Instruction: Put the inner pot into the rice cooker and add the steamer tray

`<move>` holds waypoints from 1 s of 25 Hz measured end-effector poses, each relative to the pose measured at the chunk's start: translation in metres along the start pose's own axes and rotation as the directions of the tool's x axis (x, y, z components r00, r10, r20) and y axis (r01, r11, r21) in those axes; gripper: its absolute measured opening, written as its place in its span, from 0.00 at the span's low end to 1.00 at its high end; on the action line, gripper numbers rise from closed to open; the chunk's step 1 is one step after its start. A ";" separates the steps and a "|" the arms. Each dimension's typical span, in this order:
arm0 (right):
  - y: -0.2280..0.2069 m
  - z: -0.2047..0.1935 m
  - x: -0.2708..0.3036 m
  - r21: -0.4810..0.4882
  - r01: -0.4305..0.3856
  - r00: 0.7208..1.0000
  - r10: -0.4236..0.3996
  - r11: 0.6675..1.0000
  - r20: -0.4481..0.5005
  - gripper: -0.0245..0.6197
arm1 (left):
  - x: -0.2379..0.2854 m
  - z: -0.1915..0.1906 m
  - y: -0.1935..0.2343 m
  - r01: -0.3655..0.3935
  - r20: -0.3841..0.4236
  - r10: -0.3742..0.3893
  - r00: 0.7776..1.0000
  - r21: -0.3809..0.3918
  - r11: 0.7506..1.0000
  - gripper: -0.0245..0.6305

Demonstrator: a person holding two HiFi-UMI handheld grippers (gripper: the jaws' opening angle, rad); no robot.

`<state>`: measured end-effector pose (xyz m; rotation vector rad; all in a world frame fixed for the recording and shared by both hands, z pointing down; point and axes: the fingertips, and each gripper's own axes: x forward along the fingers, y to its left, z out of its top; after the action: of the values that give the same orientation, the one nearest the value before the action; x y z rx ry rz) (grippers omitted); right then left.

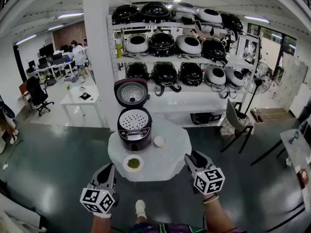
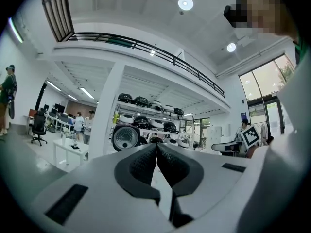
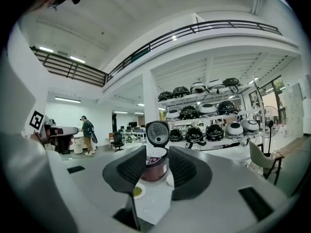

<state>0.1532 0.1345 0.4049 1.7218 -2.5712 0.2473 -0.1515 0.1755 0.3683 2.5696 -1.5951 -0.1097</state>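
2 grippers are in my hands, both short of the round table (image 1: 170,166) and holding nothing. The left gripper (image 1: 108,169) has its pads pressed together, and the right gripper (image 1: 193,156) has its jaws spread with only air between them. The rice cooker (image 1: 134,132) stands toward the table's far edge, ahead of me and more on the left gripper's side, with its lid (image 1: 131,92) raised upright behind it. The perforated steamer tray (image 1: 134,120) already lies flat in its mouth; I cannot see the inner pot beneath it. The right gripper looks straight at the cooker through its gap. I judge the loading done, with only the lid perhaps left.
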 end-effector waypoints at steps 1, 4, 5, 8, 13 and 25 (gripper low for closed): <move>0.002 0.008 -0.009 -0.004 -0.002 1.000 0.002 1.000 0.022 0.27 | -0.004 0.005 -0.004 -0.004 0.012 0.004 1.000 0.009 1.000 0.07; 0.007 0.031 -0.037 -0.009 -0.011 0.995 0.011 1.000 0.098 0.26 | -0.014 0.015 -0.017 -0.025 0.041 0.024 0.999 0.027 0.999 0.07; 0.008 0.037 -0.046 -0.009 -0.015 0.993 0.016 1.000 0.120 0.25 | -0.016 0.016 -0.022 -0.029 0.046 0.028 0.999 0.030 0.999 0.07; 0.012 0.048 -0.069 -0.015 -0.030 0.986 0.032 0.999 0.166 0.22 | -0.022 0.019 -0.040 -0.022 0.057 0.019 0.998 0.047 0.999 0.07; 0.022 0.049 -0.090 -0.037 -0.066 0.979 0.072 0.997 0.190 0.14 | -0.027 0.013 -0.064 -0.003 0.058 -0.001 0.998 0.063 0.998 0.07; 0.019 0.042 -0.118 -0.066 -0.027 0.982 0.038 0.997 0.182 0.05 | -0.043 0.011 -0.088 0.016 0.050 -0.019 0.999 0.072 0.997 0.07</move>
<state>0.1832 0.2432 0.3468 1.7594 -2.7027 0.0076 -0.0933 0.2520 0.3459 2.6560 -1.6232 -0.1223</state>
